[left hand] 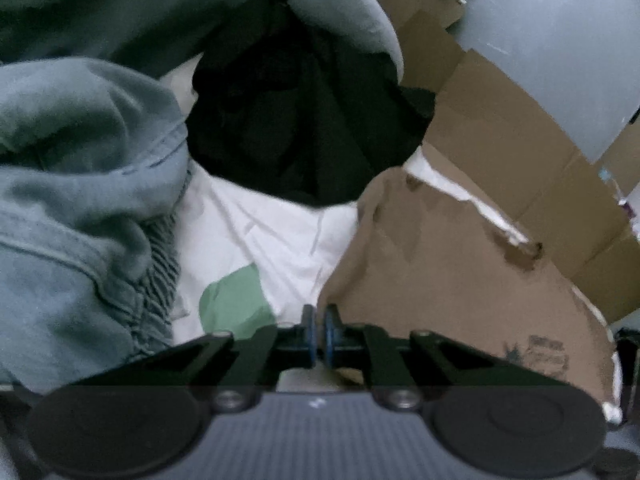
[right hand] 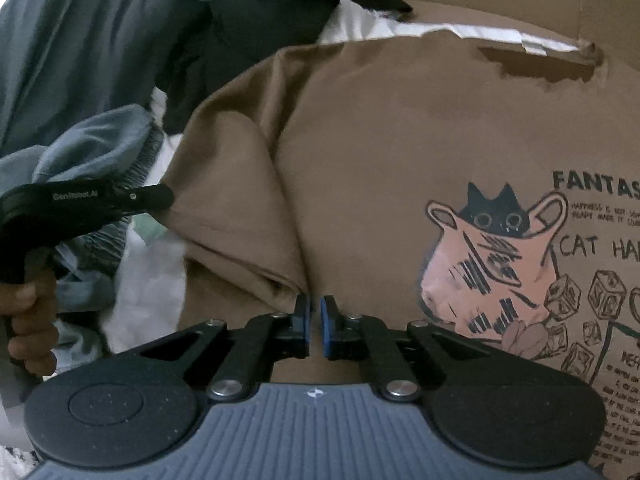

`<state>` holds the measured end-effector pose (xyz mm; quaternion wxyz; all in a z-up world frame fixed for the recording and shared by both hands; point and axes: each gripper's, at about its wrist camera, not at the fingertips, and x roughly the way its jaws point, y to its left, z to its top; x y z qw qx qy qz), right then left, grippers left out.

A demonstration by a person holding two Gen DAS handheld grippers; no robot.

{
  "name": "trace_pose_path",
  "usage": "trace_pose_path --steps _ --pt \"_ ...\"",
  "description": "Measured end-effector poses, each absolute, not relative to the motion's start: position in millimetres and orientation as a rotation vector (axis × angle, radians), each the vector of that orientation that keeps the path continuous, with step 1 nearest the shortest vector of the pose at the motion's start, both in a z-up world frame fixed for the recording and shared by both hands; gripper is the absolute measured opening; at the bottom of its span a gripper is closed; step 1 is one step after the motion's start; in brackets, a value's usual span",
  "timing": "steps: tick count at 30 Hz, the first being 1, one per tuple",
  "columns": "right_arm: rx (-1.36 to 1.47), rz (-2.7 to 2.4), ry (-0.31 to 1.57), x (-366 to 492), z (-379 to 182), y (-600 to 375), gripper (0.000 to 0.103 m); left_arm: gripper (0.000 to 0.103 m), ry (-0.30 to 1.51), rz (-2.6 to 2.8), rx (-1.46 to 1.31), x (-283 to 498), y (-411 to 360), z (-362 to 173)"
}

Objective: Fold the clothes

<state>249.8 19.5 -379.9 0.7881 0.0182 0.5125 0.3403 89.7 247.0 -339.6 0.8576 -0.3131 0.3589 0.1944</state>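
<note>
The right gripper point(right hand: 315, 320) shows its pads nearly together over the brown T-shirt point(right hand: 380, 152) – cat print at 3 o'clock, seen only here. The left gripper point(left hand: 319, 334), likewise nearly closed, holds nothing visible at the shirt's edge; its view alone shows white bedding point(left hand: 272, 232) – black garment point(left hand: 304, 120) at 12 o'clock.

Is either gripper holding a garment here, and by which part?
Cannot be told. Both the left gripper and right gripper are nearly closed at the brown T-shirt, but no pinched fabric shows.

I see a white sheet point(left hand: 256, 232) at frame centre carrying a brown T-shirt point(right hand: 360, 140), blue-grey garment point(left hand: 72, 184), black garment point(left hand: 304, 120).
</note>
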Motion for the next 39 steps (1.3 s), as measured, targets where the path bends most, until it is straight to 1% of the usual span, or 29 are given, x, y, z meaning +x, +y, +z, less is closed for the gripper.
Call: trace_pose_path --steps 1,3,5,14,16,18,20,22,25,26,27,28,29,30,33,34,35,39 --pt "0.047 0.737 1.101 250 -378 20 0.016 0.005 0.749 0.404 -0.671 89 248 -335" --pt "0.047 0.755 1.064 250 -371 24 0.037 0.005 0.737 0.382 -0.715 89 249 -327" --pt "0.046 0.786 1.022 250 -363 30 0.043 0.005 0.729 0.353 -0.746 92 250 -318" --pt "0.045 0.891 0.868 243 -333 72 0.044 0.005 0.749 0.268 -0.769 114 238 -300" --pt "0.035 0.898 0.836 241 -329 79 0.046 0.005 0.755 0.249 -0.772 119 236 -297" --pt "0.026 0.889 0.806 241 -327 85 0.058 0.005 0.761 0.23 -0.775 125 233 -293" --pt "0.032 0.878 0.792 242 -326 90 0.06 0.005 0.765 0.223 -0.778 128 231 -291" --pt "0.036 0.862 0.783 246 -326 95 0.06 0.005 0.767 0.227 -0.782 130 230 -290" --pt "0.012 0.851 0.743 250 -325 102 0.058 0.005 0.77 0.233 -0.788 132 229 -288" --pt "-0.002 0.847 0.733 251 -325 104 0.051 0.005 0.771 0.235 -0.79 133 228 -287" --pt "-0.014 0.84 0.731 252 -327 106 0.037 0.005 0.771 0.237 -0.792 134 228 -287" --pt "-0.011 0.83 0.744 255 -328 106 0.026 0.006 0.773 0.241 -0.782 136 227 -285" --pt "-0.008 0.82 0.756 259 -330 106 0.012 0.012 0.78 0.254 -0.76 138 227 -282" --pt "-0.006 0.81 0.769 262 -331 106 0.008 0.014 0.787 0.267 -0.738 140 227 -279" --pt "0.011 0.796 0.784 269 -331 100 0.005 0.025 0.781 0.294 -0.658 143 228 -268" --pt "0.015 0.795 0.788 271 -331 98 0.005 0.031 0.783 0.305 -0.644 146 231 -268" --pt "0.02 0.794 0.791 273 -331 96 0.005 0.033 0.784 0.316 -0.63 149 234 -267" --pt "0.034 0.791 0.801 279 -329 89 0.005 0.034 0.791 0.351 -0.563 165 244 -269"
